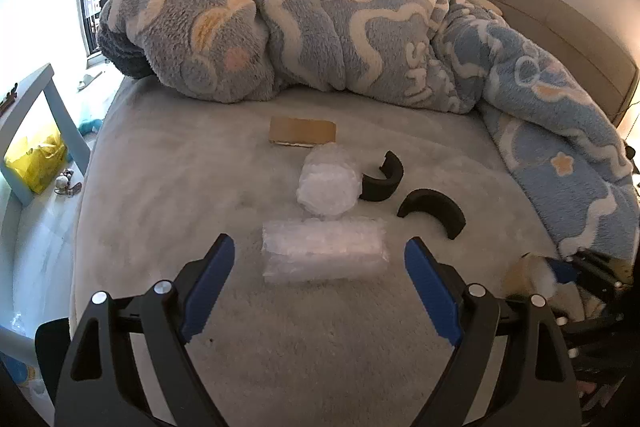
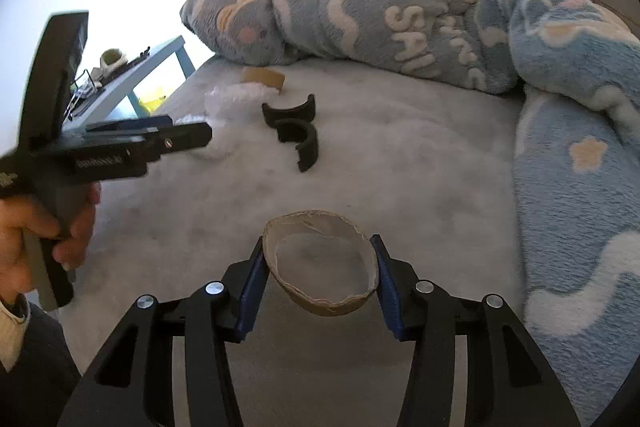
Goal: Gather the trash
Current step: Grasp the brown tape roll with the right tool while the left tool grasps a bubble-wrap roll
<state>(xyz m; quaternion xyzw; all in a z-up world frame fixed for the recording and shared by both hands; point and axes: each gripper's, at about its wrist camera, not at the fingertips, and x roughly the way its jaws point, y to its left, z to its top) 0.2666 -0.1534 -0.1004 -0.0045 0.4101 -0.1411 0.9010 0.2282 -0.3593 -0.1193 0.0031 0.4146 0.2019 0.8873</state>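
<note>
**Right claw squeezes a cardboard ring; left claw gapes over a bubble-wrap roll**

Right claw [image 2: 320, 267] is clamped on the cardboard ring [image 2: 320, 301], pads pressing at its 9 and 3 o'clock sides; the ring is squashed oval, long axis running side to side, open end facing up. Left claw [image 1: 320, 259] stands wide apart, nothing between its pads, with the bubble-wrap roll [image 1: 324, 253] lying on the grey bed [image 1: 160, 187] just ahead, long axis crosswise. At 12 o'clock sit a crumpled bubble-wrap wad [image 1: 328, 187] and a flat cardboard piece [image 1: 303, 133]; at 1 o'clock, two black curved pieces [image 1: 434, 209].
</note>
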